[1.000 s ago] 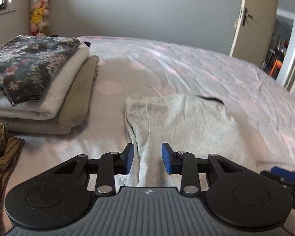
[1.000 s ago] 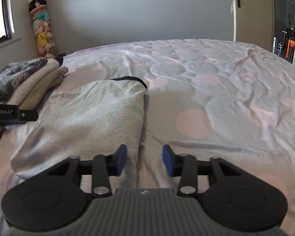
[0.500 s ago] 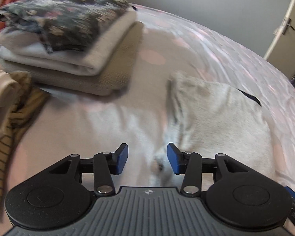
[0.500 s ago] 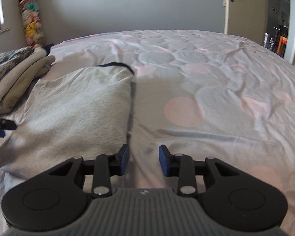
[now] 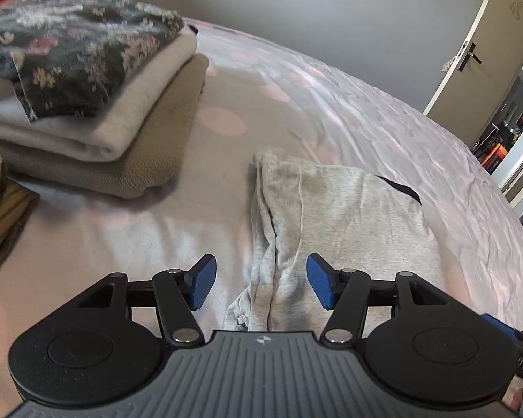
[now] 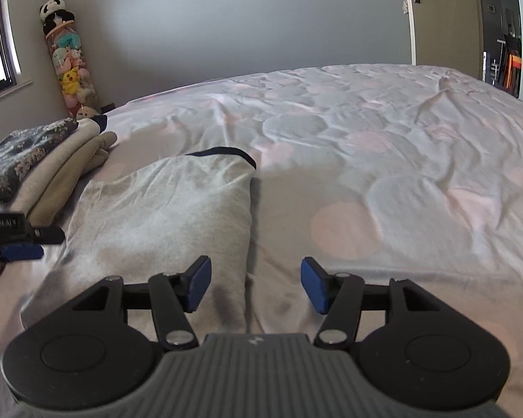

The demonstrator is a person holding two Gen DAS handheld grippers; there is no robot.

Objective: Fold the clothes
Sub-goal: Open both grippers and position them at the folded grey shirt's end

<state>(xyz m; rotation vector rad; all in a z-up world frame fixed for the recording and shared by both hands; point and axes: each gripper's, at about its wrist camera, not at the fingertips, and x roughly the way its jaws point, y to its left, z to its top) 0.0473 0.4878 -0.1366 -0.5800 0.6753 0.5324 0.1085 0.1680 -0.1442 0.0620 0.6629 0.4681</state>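
A light grey folded garment (image 5: 338,216) with a dark neck trim lies flat on the bed. My left gripper (image 5: 258,287) is open over the garment's near left corner, whose bunched edge lies between the blue pads. In the right wrist view the same grey garment (image 6: 164,209) fills the left middle. My right gripper (image 6: 254,285) is open over its near right edge, the left pad above the cloth and the right pad above the sheet. The left gripper's tip (image 6: 14,240) shows at the left edge.
A stack of folded clothes (image 5: 76,104), floral piece on top, sits at the left. A striped brown garment (image 5: 0,209) lies at the near left. The pink-dotted bedsheet (image 6: 383,174) stretches right. A tube of plush toys (image 6: 69,62) stands in the corner; a door (image 5: 481,45) is at right.
Both grippers have opened wider. The left gripper swung left toward the stack, then back over the garment's left corner. The right view lifted a little.
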